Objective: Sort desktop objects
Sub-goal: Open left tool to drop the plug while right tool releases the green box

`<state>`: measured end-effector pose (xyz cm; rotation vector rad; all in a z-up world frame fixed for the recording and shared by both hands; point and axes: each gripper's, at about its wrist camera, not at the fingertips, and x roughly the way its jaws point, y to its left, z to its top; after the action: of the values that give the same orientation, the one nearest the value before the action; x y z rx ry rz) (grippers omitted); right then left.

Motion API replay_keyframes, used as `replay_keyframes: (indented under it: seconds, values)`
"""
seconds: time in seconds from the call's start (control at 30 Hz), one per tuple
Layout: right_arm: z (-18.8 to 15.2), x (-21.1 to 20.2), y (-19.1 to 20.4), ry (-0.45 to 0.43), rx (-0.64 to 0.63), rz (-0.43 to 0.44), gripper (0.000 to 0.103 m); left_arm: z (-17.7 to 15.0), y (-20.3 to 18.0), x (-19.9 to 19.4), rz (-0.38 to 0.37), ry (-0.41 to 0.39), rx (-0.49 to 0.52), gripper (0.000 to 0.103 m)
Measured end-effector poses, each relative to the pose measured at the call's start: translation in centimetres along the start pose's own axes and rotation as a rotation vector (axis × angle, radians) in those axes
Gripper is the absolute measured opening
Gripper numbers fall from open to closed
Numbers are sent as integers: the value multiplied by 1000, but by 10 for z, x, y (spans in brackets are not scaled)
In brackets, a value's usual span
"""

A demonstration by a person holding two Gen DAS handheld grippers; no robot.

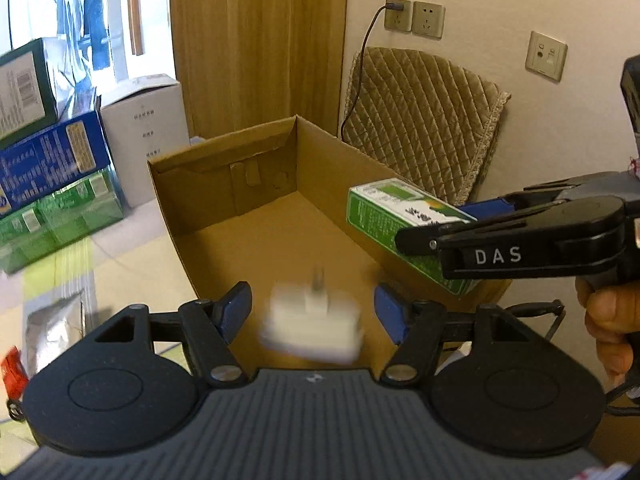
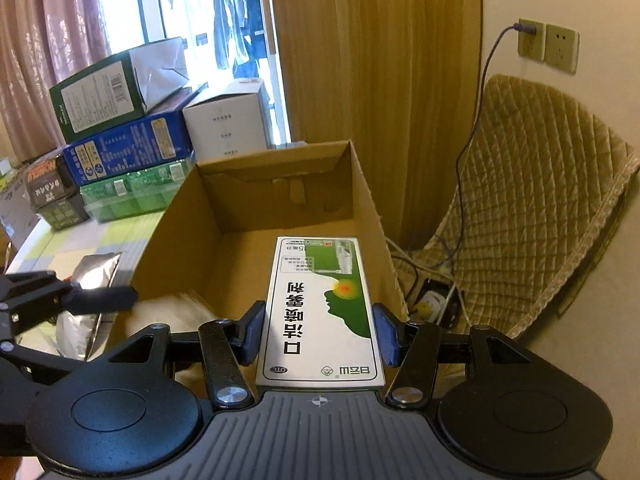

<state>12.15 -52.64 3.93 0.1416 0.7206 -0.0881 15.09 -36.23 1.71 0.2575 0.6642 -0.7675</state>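
While both tools hang over the box:
Foil pouch (image 2: 94,280): crinkled silver, on the counter at 9 o'clock.
Left gripper (image 1: 312,312): fingers spread wide, gripping nothing; blurred white plug adapter (image 1: 314,326) between them, contact unclear.
Cardboard box (image 1: 192,192): plain brown, open-topped.
Right gripper (image 2: 320,334): fingers clamped on a glossy green-and-white carton (image 2: 320,304), at 3 o'clock over the box.

Checkered table (image 2: 80,240) with cardboard box (image 2: 180,216), stacked cartons (image 2: 124,148), foil pouch (image 2: 96,272).
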Motion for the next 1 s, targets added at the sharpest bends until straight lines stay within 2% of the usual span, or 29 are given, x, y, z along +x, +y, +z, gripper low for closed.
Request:
replay_keyframes:
  seconds: [0.4, 0.47, 0.5, 0.53, 0.8, 1.0]
  values:
    - [0, 7, 10, 10, -4, 27, 53, -11, 37, -47, 62, -55, -83, 64]
    - [2, 8, 14, 1, -5, 45, 60, -14, 42, -56, 73, -57, -98, 64]
    - [2, 7, 17, -1, -9, 40, 68, -16, 44, -59, 80, -60, -102, 66]
    - [3, 5, 19, -7, -13, 36, 71, -18, 47, -64, 89, -63, -107, 67]
    - [-1, -26, 46, -31, -64, 15, 74, -35, 59, -100, 125, -65, -163, 68]
    - [-10, -60, 79, -51, -100, 32, 80, -54, 61, -135, 158, -72, -182, 71]
